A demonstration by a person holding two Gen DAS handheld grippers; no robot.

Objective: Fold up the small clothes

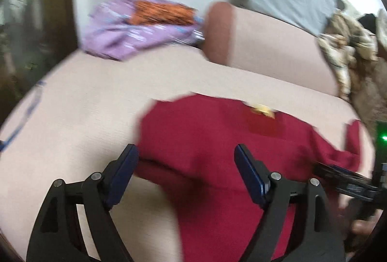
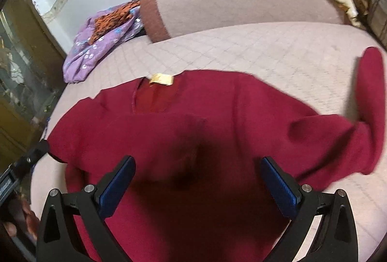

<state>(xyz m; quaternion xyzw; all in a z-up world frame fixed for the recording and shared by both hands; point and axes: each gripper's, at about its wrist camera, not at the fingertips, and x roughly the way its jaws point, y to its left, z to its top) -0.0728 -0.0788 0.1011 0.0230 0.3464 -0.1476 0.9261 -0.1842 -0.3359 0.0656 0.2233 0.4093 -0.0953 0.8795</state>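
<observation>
We see a dark red knit sweater (image 2: 193, 141) with a yellow neck label (image 2: 161, 79) spread flat on the pale pink quilted bed cover (image 2: 266, 51), one sleeve bent upward at the right. Our left gripper (image 1: 186, 177) and right gripper (image 2: 198, 187) hover over it, jaws wide, holding nothing. A crumpled purple floral cloth (image 2: 96, 49) lies well beyond it.

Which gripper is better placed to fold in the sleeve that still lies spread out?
Probably the right gripper: it hangs open over the red sweater, and the spread sleeve lies on its side. The left gripper, also open, sits at the opposite edge.
</observation>
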